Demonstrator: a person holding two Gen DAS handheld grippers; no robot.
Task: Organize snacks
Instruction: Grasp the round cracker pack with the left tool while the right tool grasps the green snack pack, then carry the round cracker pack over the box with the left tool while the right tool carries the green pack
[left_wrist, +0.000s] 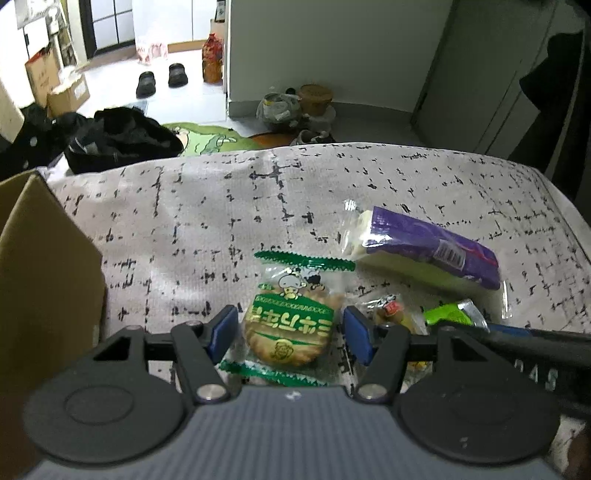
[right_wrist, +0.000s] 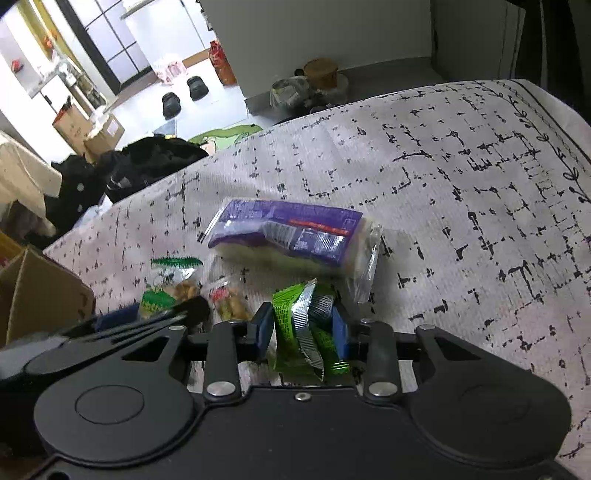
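Snacks scattered on grey cloth with black dash pattern (left_wrist: 207, 206), draped over a table or bed, can't tell which. Cardboard box (left_wrist: 44, 266) at left edge of cloth. Beyond: tiled floor, pair of black shoes (left_wrist: 161, 78), dark bag (left_wrist: 118, 140), green rug (left_wrist: 207, 138), white wall.

Green cookie packet (left_wrist: 290, 319) flat on cloth, between blue pads of left gripper (left_wrist: 289, 332); jaws spread wide, gap on both sides, no contact seen. Purple-wrapped bar (left_wrist: 424, 247) further out to right, apart. Small clear nut packet (left_wrist: 393, 314) just beside right pad.

Right gripper (right_wrist: 302, 328) pinching crumpled green foil packet (right_wrist: 295, 325), both pads pressed against it, packet low over cloth. Purple bar just beyond it.
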